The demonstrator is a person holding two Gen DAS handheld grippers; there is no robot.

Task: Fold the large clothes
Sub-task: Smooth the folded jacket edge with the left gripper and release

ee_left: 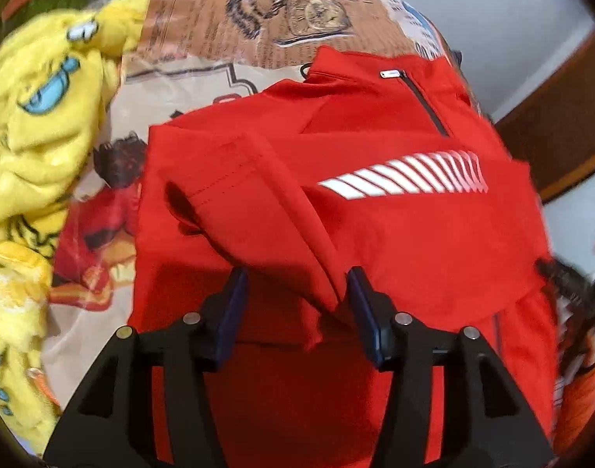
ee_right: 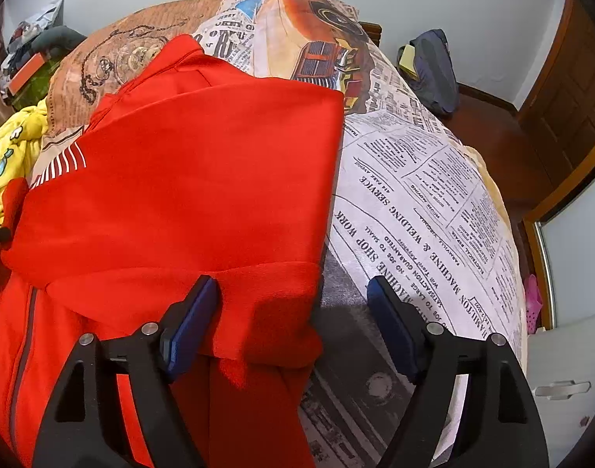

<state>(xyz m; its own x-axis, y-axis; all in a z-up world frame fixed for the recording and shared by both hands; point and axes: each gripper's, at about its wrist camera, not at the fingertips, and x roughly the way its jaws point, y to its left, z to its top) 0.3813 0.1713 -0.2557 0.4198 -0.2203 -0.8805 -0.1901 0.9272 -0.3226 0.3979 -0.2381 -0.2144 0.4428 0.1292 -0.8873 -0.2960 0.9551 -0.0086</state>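
A red zip-up jacket (ee_left: 395,234) lies on the bed, collar and short zipper (ee_left: 426,105) at the far end and white slanted stripes (ee_left: 406,175) across its chest. One sleeve (ee_left: 258,202) is folded over the body, and its end drapes down between the fingers of my left gripper (ee_left: 297,288), which is open with the pads apart from the cloth. In the right wrist view the jacket (ee_right: 180,175) shows a folded-over panel with a straight right edge. My right gripper (ee_right: 293,292) stands open over the red cuff (ee_right: 266,312) at that edge.
The bed cover (ee_right: 434,214) carries newspaper print and stretches bare to the right of the jacket. A crumpled yellow plush blanket (ee_left: 32,136) lies along the jacket's left side. A dark backpack (ee_right: 434,70) and a wooden door (ee_right: 562,97) are beyond the bed.
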